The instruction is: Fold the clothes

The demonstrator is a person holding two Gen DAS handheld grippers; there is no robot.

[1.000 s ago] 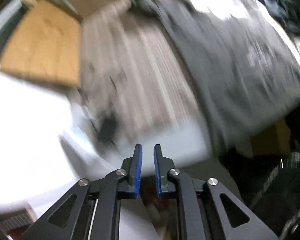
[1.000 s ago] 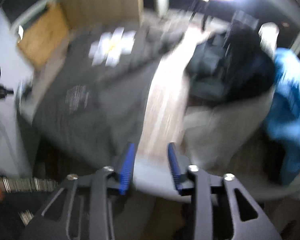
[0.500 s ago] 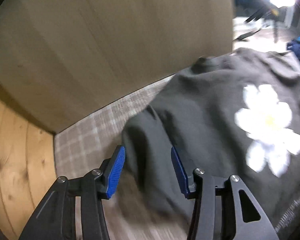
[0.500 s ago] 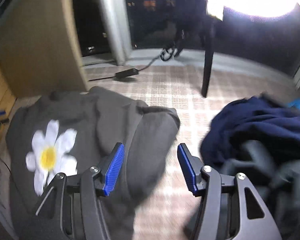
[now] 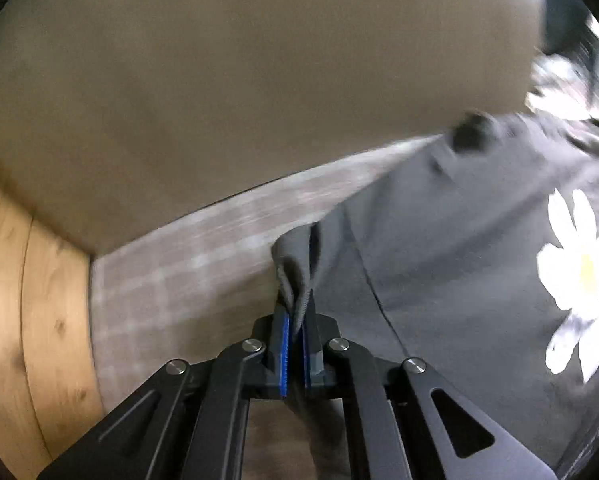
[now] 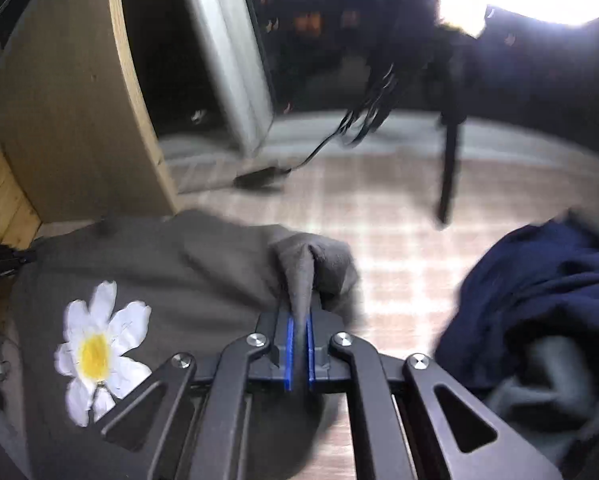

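Grey sweatshirt (image 5: pixel 439 264) with the white daisy print (image 6: pixel 99 348) lies spread on the checked rug (image 6: pixel 399 240). Left gripper (image 5: pixel 294 320) and right gripper (image 6: pixel 299 320) are each pinched tight on a bunched fold at opposite edges. Navy clothes (image 6: pixel 539 280) sit just beside.

My left tongs (image 5: pixel 294 320) and right tongs (image 6: pixel 298 322) each pinch an edge of the shirt (image 6: pixel 171 264) spread on the rug (image 6: pixel 399 240), a panel (image 6: pixel 63 112) standing behind it and a clothes heap (image 6: pixel 539 300) lying to its right
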